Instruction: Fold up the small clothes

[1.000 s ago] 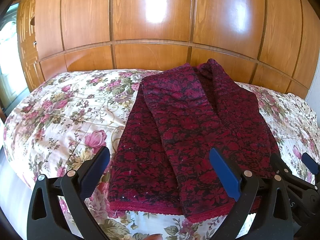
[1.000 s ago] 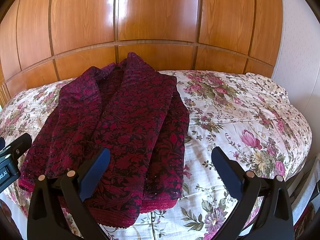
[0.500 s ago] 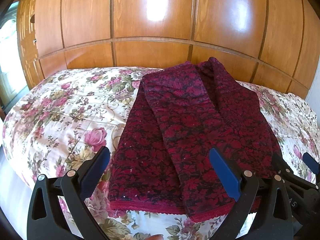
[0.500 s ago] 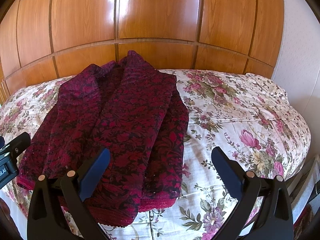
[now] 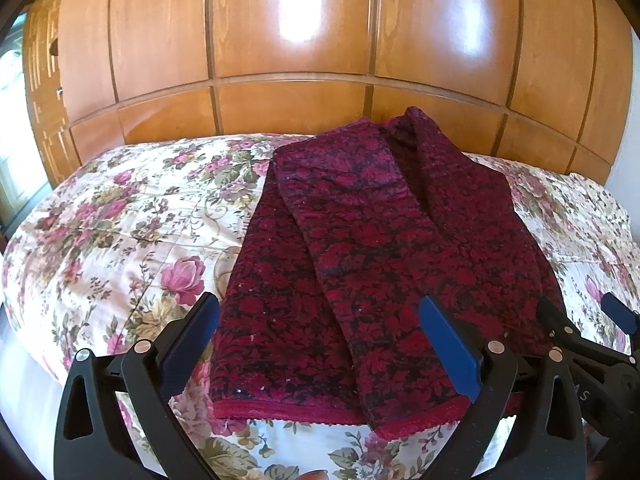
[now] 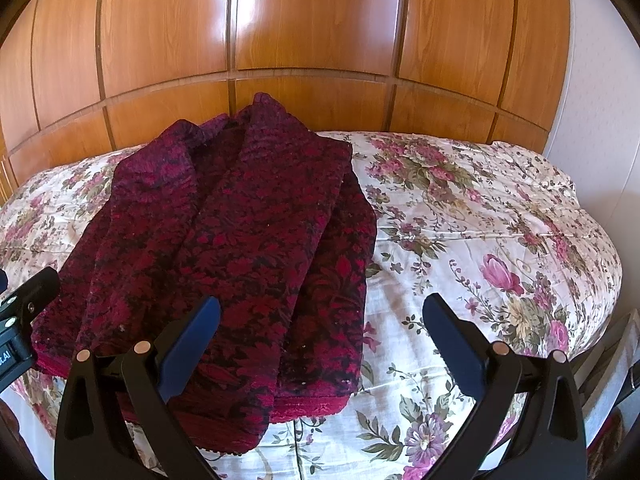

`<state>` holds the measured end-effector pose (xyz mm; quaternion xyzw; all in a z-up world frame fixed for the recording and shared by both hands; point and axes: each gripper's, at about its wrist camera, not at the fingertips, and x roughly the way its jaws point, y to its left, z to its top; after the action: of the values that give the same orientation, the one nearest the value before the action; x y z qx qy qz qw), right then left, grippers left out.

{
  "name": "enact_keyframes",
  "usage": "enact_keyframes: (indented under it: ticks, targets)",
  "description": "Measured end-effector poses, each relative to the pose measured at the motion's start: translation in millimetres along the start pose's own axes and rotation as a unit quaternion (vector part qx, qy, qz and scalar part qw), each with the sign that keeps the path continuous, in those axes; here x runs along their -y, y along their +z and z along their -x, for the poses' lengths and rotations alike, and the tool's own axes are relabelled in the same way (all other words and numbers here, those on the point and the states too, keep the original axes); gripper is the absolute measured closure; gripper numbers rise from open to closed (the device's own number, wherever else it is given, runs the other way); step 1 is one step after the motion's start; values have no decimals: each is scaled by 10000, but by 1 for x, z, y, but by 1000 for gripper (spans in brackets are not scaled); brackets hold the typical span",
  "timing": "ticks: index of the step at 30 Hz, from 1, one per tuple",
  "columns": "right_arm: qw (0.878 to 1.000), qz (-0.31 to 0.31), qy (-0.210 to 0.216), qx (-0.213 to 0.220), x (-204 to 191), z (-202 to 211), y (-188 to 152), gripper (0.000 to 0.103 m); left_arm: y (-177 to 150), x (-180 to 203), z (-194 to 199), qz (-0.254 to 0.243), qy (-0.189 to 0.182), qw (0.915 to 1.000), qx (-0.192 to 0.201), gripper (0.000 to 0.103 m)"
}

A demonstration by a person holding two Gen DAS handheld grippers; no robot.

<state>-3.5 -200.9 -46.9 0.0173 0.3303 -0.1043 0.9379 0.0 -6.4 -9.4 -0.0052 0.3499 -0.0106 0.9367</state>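
left wrist view: both claws [image 5: 318, 330] [image 6: 320, 330] still spread apart, seemingly slightly nearer the folded garment [image 5: 360, 256].

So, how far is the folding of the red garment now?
Done: the red garment lies on the floral bedspread with both sides folded inward. In hand: nothing; left gripper and right gripper are open, near its hem. Left: probably folding it crosswise.
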Motion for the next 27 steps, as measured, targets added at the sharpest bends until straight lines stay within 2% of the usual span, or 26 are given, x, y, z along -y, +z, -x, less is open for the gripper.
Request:
enact_keyframes:
  ticks: [27]
  targets:
    - [9999, -90, -44, -128, 8, -9, -2, 2, -4, 12, -3, -297, -36, 9996, -18, 4]
